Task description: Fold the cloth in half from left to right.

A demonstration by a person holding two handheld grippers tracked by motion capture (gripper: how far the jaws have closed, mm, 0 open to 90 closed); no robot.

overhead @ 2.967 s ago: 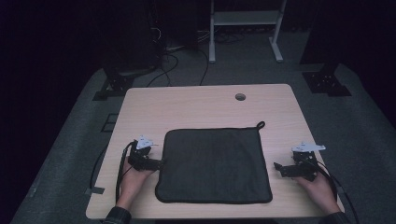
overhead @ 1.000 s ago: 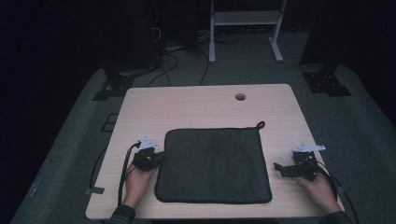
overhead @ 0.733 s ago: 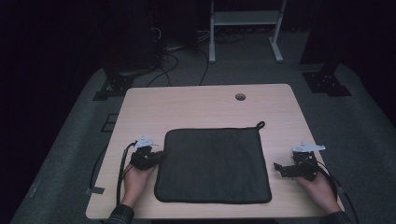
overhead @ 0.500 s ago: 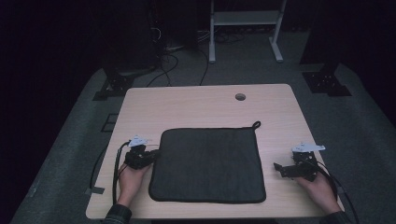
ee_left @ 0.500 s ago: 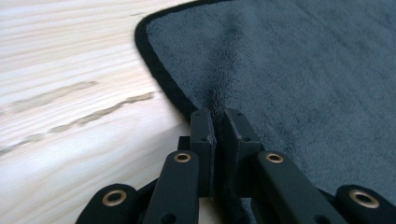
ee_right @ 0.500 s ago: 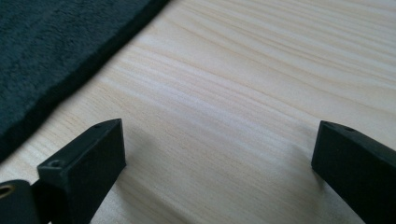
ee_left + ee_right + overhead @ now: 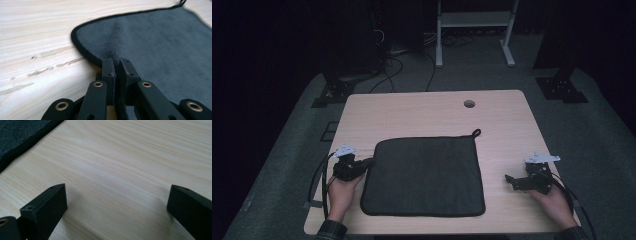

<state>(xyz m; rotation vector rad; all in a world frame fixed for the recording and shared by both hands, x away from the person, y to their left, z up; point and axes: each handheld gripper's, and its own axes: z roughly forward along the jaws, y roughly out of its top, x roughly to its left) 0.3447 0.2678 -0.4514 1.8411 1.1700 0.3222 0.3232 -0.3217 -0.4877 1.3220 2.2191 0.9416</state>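
The dark grey towel lies flat on the counter, toward its near edge. The left tongs are clamped on the towel's left hem; the right tongs stand wide over bare wood to the towel's right. Judged best: keep that pinch firm and lift evenly, so the hem doesn't slip free.

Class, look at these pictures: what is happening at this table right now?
A person sits at a wooden table with tongs in each hand. The left tongs are clamped shut on the left edge of a dark grey cloth that lies flat on the table. The right tongs rest open over bare wood, off to the cloth's right and apart from it. A small hanging loop sits at the cloth's far right corner.
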